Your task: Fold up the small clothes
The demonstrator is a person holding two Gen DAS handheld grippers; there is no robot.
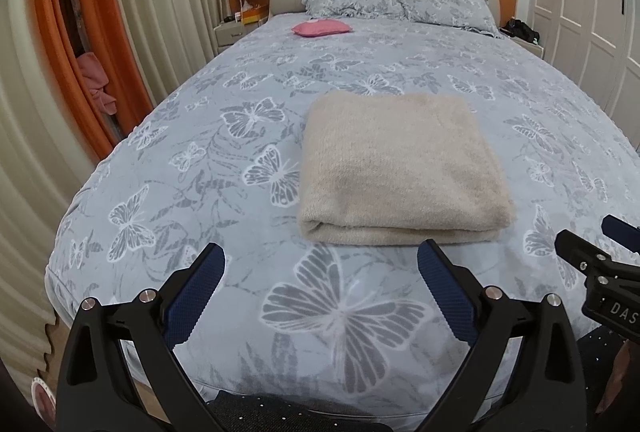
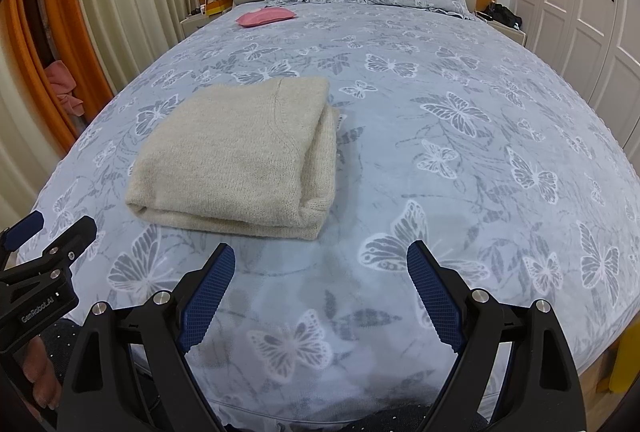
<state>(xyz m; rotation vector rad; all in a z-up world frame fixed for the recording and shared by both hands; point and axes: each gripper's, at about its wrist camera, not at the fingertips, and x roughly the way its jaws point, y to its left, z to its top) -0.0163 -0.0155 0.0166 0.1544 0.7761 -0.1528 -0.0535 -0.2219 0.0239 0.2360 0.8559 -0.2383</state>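
Bed carries a blue-grey cover printed with butterflies. Beige sweater lies folded into a neat rectangle near the bed's foot edge, flat on the cover. Small pink cushion sits near the head end, well apart from the sweater. Left claw and right claw both hang wide open over the foot edge, holding nothing, clear of the sweater.

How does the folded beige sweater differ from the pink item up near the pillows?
The beige sweater is folded into a broad, layered rectangle near the foot of the bed; the pink item is much smaller in view, puffy, and lies near the pillows. Both rest on the butterfly bedspread, untouched by either tool.
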